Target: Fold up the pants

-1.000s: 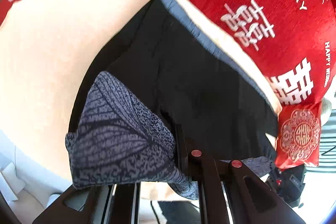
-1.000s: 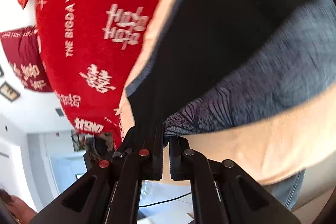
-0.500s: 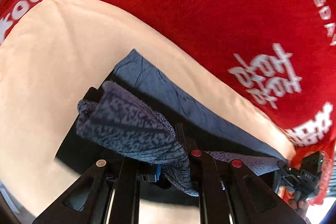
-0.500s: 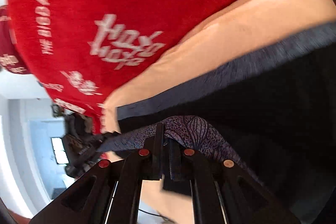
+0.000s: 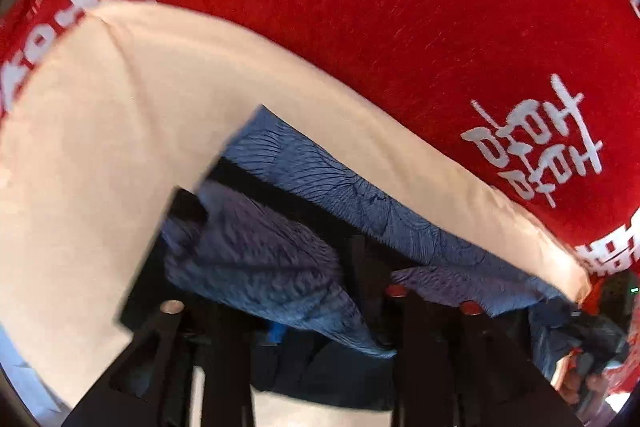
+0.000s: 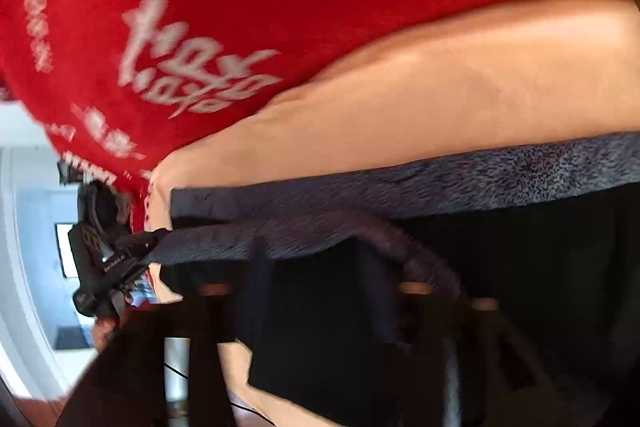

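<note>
Because the carried edge of the pants (image 5: 256, 263) is now lying over the far edge of the same garment on the cream sheet (image 5: 100, 131), just short of the red blanket (image 5: 400, 19), I am letting go so the fold can settle. The left gripper (image 5: 280, 307) is pointing steeply down, jaws opening with patterned cloth draped loose between them. The right gripper (image 6: 316, 303) is angling down less steeply, its jaws opening too, with a fabric roll slack across them.
</note>
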